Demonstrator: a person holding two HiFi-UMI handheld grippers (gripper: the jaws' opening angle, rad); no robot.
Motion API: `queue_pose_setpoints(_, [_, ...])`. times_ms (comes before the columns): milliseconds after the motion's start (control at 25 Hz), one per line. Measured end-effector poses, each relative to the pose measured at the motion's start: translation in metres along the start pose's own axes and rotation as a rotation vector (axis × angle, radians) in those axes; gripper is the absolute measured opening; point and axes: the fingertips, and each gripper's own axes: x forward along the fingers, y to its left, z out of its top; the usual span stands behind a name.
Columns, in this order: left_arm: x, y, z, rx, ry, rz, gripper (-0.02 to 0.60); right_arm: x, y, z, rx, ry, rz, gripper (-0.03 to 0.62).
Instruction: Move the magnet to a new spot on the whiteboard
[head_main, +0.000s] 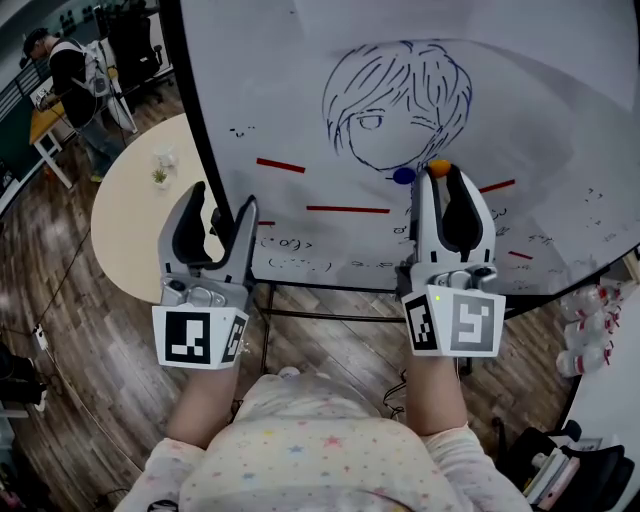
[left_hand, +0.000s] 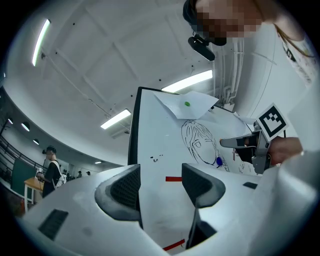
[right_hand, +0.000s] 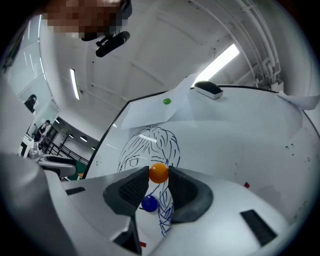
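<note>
The whiteboard (head_main: 560, 110) carries a blue line drawing of a head (head_main: 395, 100). My right gripper (head_main: 438, 172) is shut on an orange round magnet (right_hand: 159, 173) pinched at its fingertips, close to the board below the drawing's chin. The orange magnet (head_main: 438, 167) peeks out at the tips in the head view. A blue magnet (head_main: 403, 176) sticks to the board just left of it, also seen as the blue magnet (right_hand: 149, 203) under the jaws. My left gripper (head_main: 222, 212) is open and empty, at the board's left edge (head_main: 200, 130). A green magnet (right_hand: 166, 101) holds a paper at the board's top.
Red bar magnets (head_main: 347, 209) and small scribbles dot the lower board. A round beige table (head_main: 140, 225) stands left behind the board, with a small plant (head_main: 160, 176). A person (head_main: 75, 85) stands far left by a desk. Cluttered items (head_main: 590, 320) lie at the right.
</note>
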Motion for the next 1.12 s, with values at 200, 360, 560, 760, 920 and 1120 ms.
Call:
queue_pose_setpoints(200, [-0.01, 0.011, -0.004, 0.002, 0.02, 0.024, 0.239, 0.007, 0.018, -0.008, 0.012, 0.02, 0.039, 0.121])
queue_pose_setpoints(360, [-0.016, 0.02, -0.007, -0.002, 0.029, 0.04, 0.239, 0.012, 0.034, -0.012, 0.013, 0.032, 0.066, 0.121])
queue_pose_setpoints(560, [-0.02, 0.026, -0.01, -0.005, 0.034, 0.043, 0.239, 0.019, 0.052, -0.018, 0.01, 0.048, 0.099, 0.121])
queue_pose_setpoints(760, [-0.021, 0.034, -0.016, -0.016, 0.044, 0.031, 0.239, 0.024, 0.073, -0.03, 0.002, 0.082, 0.121, 0.121])
queue_pose_setpoints(920, [-0.019, 0.04, -0.025, -0.022, 0.055, 0.02, 0.239, 0.026, 0.083, -0.046, -0.023, 0.12, 0.118, 0.121])
queue_pose_setpoints(1120, [-0.016, 0.041, -0.036, -0.03, 0.061, -0.012, 0.239, 0.024, 0.085, -0.061, -0.034, 0.14, 0.082, 0.121])
